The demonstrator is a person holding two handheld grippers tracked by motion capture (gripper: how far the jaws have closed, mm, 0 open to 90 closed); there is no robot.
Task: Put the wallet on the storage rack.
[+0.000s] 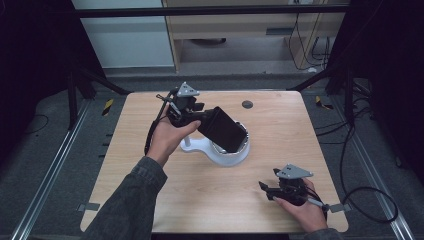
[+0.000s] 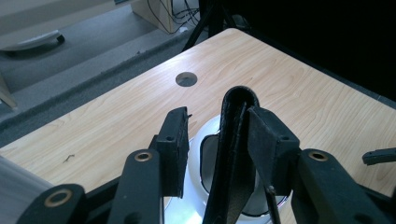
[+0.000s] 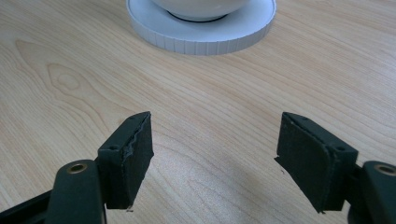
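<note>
A flat black slab-like object (image 1: pixel 222 129), perhaps a phone or case, tilts with its lower end in a white round stand (image 1: pixel 231 158) at the table's middle. My left gripper (image 1: pixel 207 117) is around the slab's upper end. In the left gripper view the slab's edge (image 2: pixel 233 140) lies against one jaw, with a clear gap to the other, so my left gripper (image 2: pixel 217 123) stands open over the white stand (image 2: pixel 196 158). My right gripper (image 1: pixel 265 187) rests low near the table's front right, open and empty (image 3: pixel 215 140), facing the stand's ribbed base (image 3: pixel 201 35).
The wooden table (image 1: pixel 150 200) has a round grommet hole (image 1: pixel 247 104) at the back, also visible as the hole (image 2: pixel 186 79). Cables (image 1: pixel 370 200) trail off the table's right side. Black frame legs and grey floor surround the table.
</note>
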